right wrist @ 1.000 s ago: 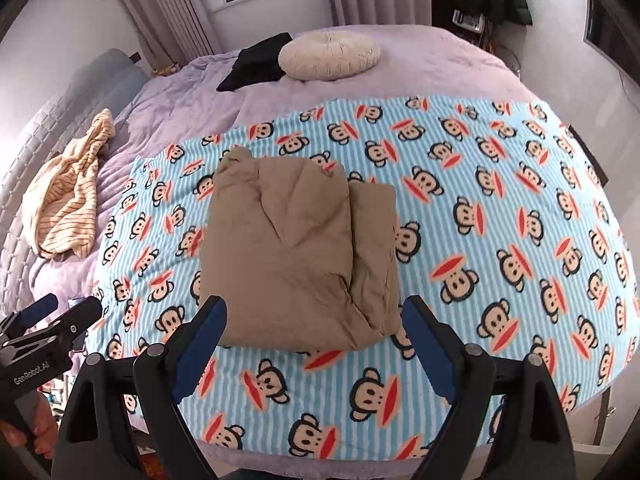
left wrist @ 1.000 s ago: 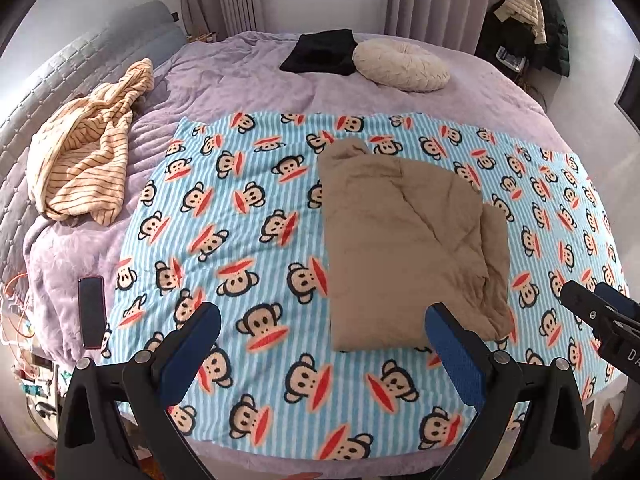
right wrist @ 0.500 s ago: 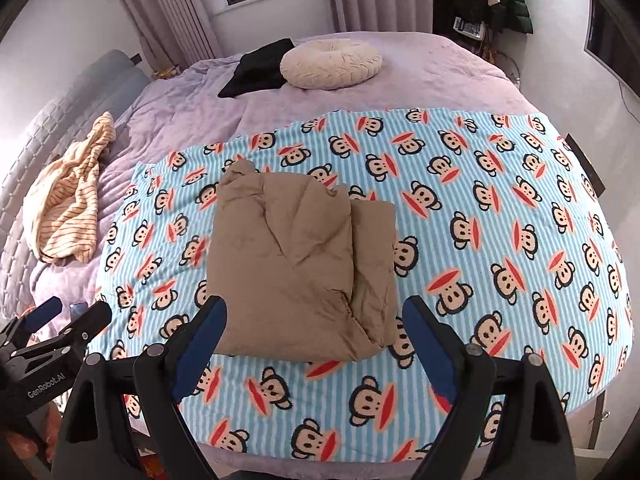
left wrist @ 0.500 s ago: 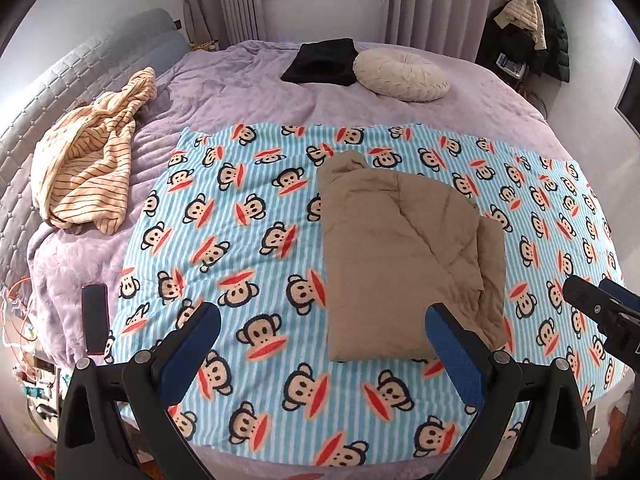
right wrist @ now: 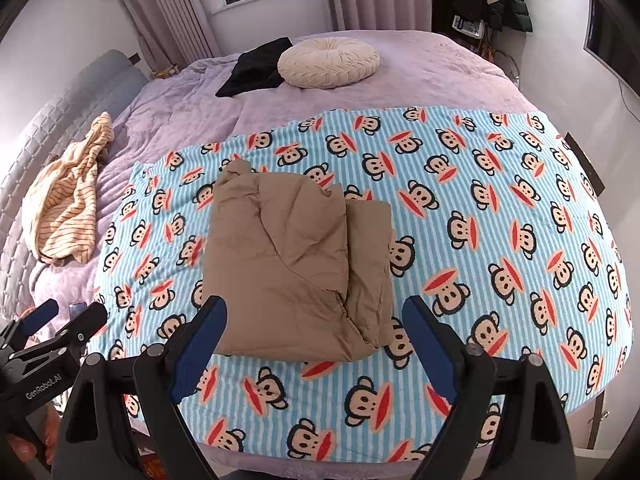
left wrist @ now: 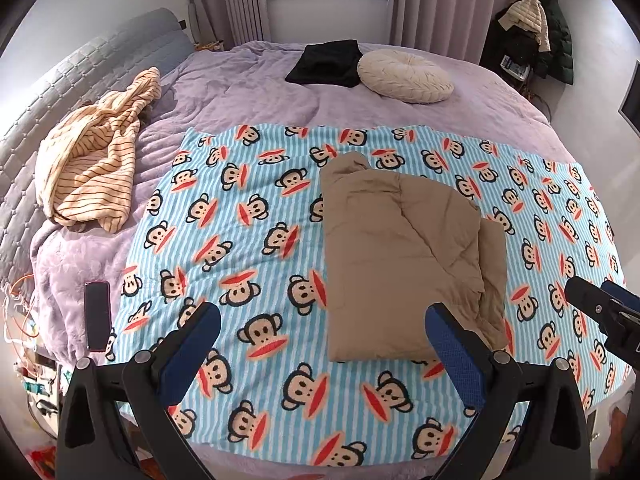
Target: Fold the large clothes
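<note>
With both tongs (left wrist: pixel 320 344) (right wrist: pixel 314 334) apart and empty, I judge the coat (right wrist: pixel 296 268) soft, puffy, light; grip its near edge.

Folded garment (left wrist: pixel 400 256): plain tan-brown, no print. Under it, blanket (left wrist: pixel 240 240): light blue and white stripes, repeated monkey-face motif with dark brown heads, cream faces and red-orange mouths. Bedspread (left wrist: pixel 248 92): pale lilac, unpatterned. Crumpled garment (left wrist: pixel 92 168) at left of bed: cream with thin brown stripes. Round cushion (left wrist: pixel 404 76): off-white. Folded cloth (left wrist: pixel 326 62) beside it: black. Headboard (left wrist: pixel 80 68): grey, quilted grid. Phone (left wrist: pixel 97 316): black face, red edge. Left tongs (left wrist: pixel 320 344): black frame, blue pads (left wrist: pixel 192 352). Right tongs (right wrist: pixel 316 344): the same colours. Curtains (left wrist: pixel 432 4): grey-mauve.
</note>
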